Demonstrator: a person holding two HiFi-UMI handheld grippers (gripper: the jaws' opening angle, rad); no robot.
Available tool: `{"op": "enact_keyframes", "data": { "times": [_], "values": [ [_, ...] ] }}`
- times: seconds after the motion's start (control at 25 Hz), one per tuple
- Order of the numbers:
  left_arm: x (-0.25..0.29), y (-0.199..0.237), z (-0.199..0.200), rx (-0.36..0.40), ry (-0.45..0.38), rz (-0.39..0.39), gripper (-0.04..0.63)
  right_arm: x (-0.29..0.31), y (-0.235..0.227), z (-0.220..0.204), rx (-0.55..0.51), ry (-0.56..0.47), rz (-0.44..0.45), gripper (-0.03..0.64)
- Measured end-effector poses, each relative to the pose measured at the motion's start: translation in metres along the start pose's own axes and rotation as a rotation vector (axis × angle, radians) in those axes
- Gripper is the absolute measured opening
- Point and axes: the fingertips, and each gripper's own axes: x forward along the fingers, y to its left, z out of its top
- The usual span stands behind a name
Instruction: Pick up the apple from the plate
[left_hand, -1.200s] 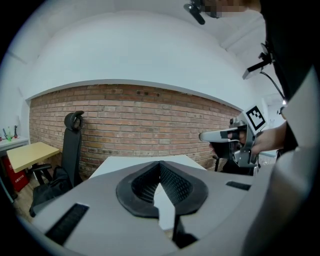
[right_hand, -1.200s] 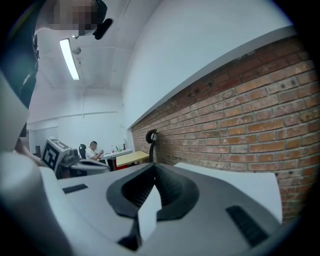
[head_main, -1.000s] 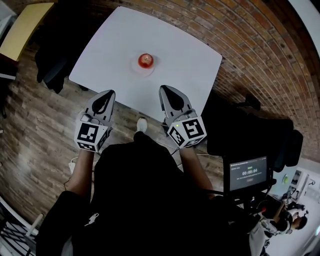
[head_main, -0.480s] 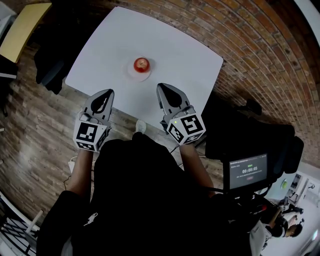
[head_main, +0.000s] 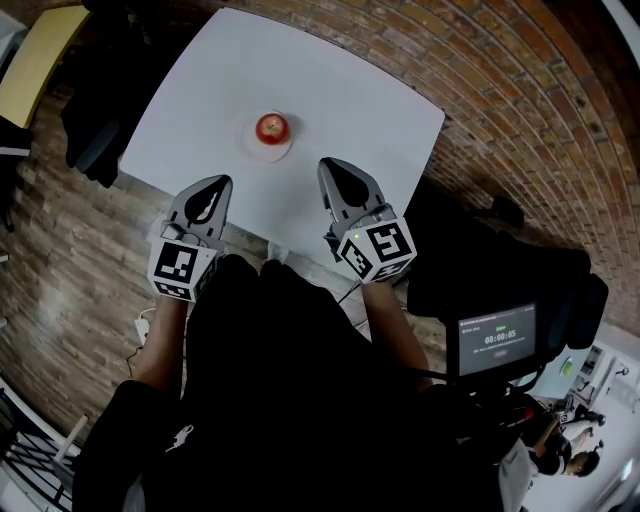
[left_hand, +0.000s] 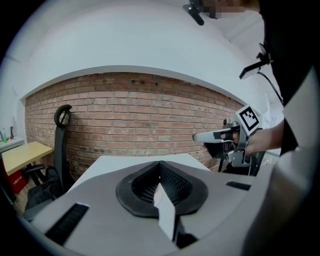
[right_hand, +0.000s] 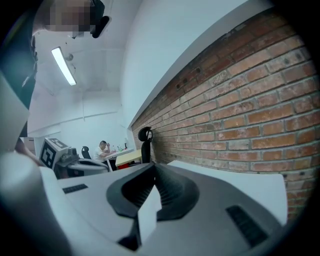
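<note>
A red apple (head_main: 271, 127) sits on a small white plate (head_main: 262, 148); the plate rests on the white bench (head_main: 350, 100), roughly in the middle of its top; nothing touches the fruit. The left hand-held gripper (head_main: 214, 188) and the right hand-held gripper (head_main: 335, 170) are side by side over the near edge of the bench; both point towards the plate and both are well apart from it; the apple lies ahead of the gap between them.

In the left gripper view the ribbed black pads (left_hand: 172, 182) meet along a single seam; that hand-held gripper is clenched with nothing in it. The right gripper view shows the same; its pads (right_hand: 172, 192) are pressed together on nothing.

Each tool carries a cube with square markers at its rear, the left cube (head_main: 183, 268) and the right cube (head_main: 378, 250); these sit just ahead of the person's forearms. In the left gripper view the other tool shows off to the right with a hand around it; a brick wall (left_hand: 130, 120) stands beyond the far edge of the bench.

In the head view a yellow table (head_main: 40, 60) stands at the upper left, well apart from the bench; a dark screen (head_main: 495, 345) with a lit readout sits low on the right, beside the person.
</note>
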Motion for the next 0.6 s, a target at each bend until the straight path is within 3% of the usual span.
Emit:
{"op": "enact_keyframes", "data": {
  "times": [0.6],
  "values": [
    [0.001,-0.002,-0.005,-0.006,0.026,-0.002,0.006,0.004,0.006,-0.009,0.031,0.015,0.022,0.005]
  ]
}}
